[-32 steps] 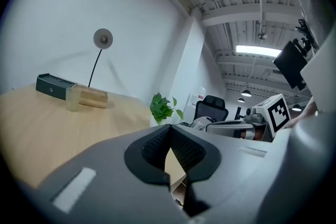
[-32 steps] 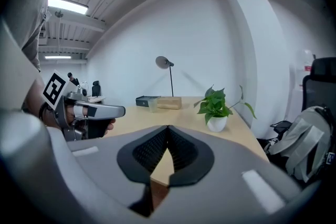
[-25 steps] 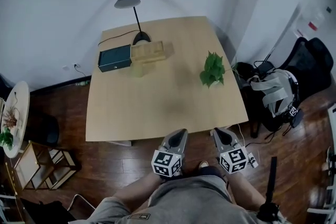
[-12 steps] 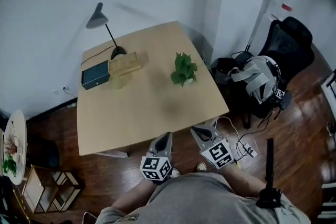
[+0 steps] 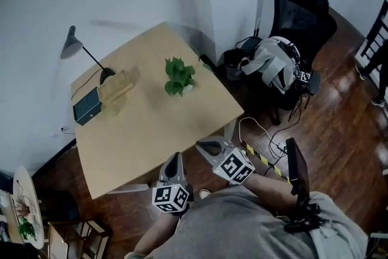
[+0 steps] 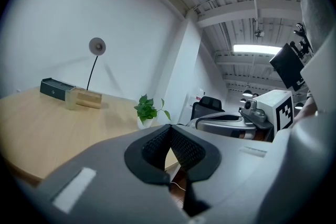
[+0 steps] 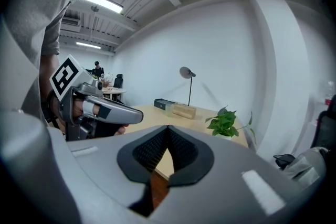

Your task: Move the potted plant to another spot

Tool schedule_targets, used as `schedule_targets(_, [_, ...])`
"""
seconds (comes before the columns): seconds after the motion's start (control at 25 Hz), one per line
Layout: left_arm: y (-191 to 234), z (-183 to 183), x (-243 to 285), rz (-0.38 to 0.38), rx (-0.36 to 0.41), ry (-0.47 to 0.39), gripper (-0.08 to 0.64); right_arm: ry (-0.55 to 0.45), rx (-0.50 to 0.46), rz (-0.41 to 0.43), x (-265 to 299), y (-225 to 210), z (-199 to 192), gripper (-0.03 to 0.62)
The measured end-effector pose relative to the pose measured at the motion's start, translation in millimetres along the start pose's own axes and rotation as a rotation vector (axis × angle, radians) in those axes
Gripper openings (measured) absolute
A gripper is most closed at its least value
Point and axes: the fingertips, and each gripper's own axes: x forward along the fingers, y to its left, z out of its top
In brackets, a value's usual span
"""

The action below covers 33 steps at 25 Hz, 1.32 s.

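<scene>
The potted plant [image 5: 179, 76], green leaves in a small white pot, stands on the right part of the light wooden table [image 5: 151, 130], near its far right edge. It also shows in the left gripper view [image 6: 147, 111] and the right gripper view [image 7: 224, 123]. My left gripper [image 5: 176, 157] hangs just off the table's near edge, jaws shut and empty [image 6: 169, 127]. Beside it to the right, my right gripper [image 5: 200, 145] is shut too, with nothing in it [image 7: 168, 128]. Both point towards the table and are well short of the plant.
At the table's far left stand a desk lamp [image 5: 73, 42], a dark box [image 5: 86, 107] and a wooden block [image 5: 116, 85]. A black chair with a grey backpack [image 5: 276, 63] is to the right, with cables [image 5: 260, 136] on the wooden floor. A round side table [image 5: 24, 209] is at lower left.
The head view has swung, so the table and plant now sit further left and turned. Both grippers stay shut and empty near the table's near edge, having shifted only a little.
</scene>
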Motion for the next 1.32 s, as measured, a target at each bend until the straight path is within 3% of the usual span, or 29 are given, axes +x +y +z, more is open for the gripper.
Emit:
schedule_targets(0.68, [-8.2,11.4,12.6,0.01,0.001,-0.016,0.0,-0.011,0.03,0.039,-3.2,-3.8,-11.6,0.006])
schedule_targets(1.32, [-62.9,13.9,59.1,-0.027,0.002,-0.054,0.0,-0.029,0.01,0.036,-44.2,-43.7,-25.3,0.006])
